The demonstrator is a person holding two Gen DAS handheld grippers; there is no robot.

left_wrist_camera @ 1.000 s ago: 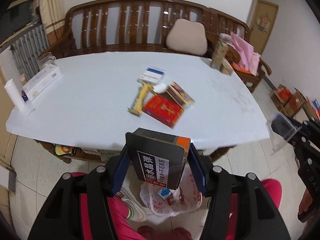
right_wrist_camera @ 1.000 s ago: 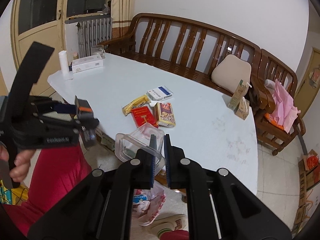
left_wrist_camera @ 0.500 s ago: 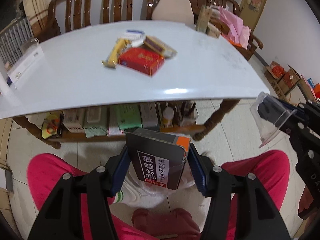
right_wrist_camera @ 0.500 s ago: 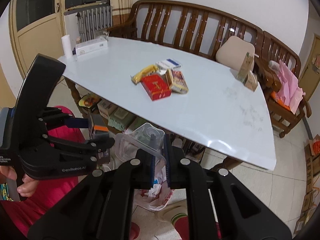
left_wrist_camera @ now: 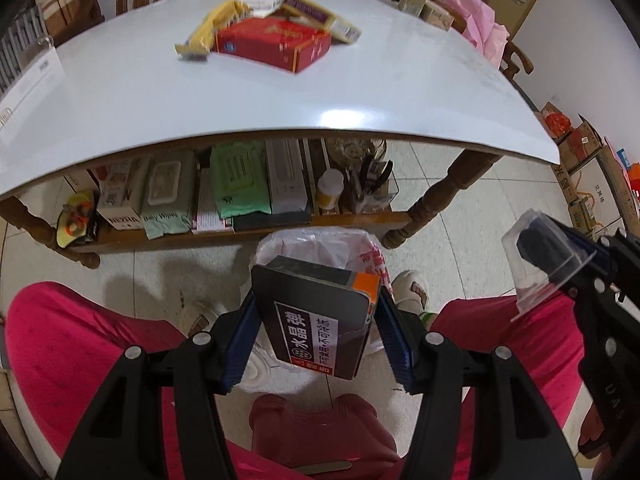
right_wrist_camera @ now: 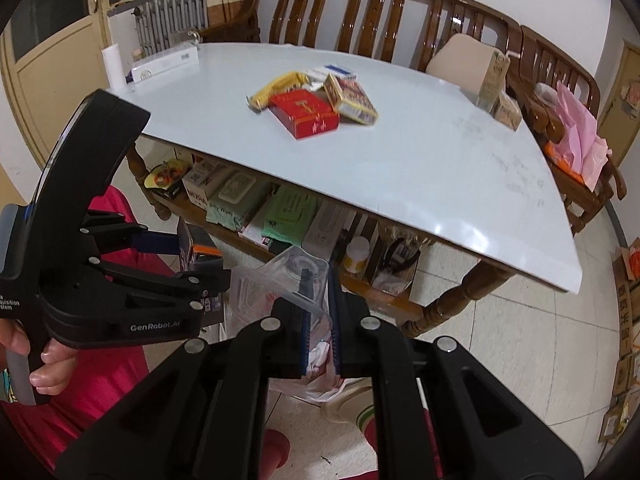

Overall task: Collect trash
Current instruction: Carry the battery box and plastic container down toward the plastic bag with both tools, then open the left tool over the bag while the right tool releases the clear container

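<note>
**Two pieces of trash in hand, both over the bag**

Both grippers are loaded, so I read this as the drop-off step. My left gripper (left_wrist_camera: 318,338) pinches a dark cardboard box (left_wrist_camera: 314,320) with an orange corner, its blue pads pressed on the two side walls. My right gripper (right_wrist_camera: 319,334) is pressed almost fully together on the thin wall of a clear plastic container (right_wrist_camera: 280,284).

From the left wrist view, the box hangs above the white plastic trash bag (left_wrist_camera: 316,246), which stands open on the floor between my knees, just in front of the table's lower shelf (left_wrist_camera: 240,232). More trash waits on the white table (left_wrist_camera: 360,92): a red box (left_wrist_camera: 276,42) and a yellow wrapper (left_wrist_camera: 212,26) among others.

Next I judge each jaw must open squarely over the bag's mouth, one item at a time, since the mouth looks narrow and the box could catch its rim.
</note>
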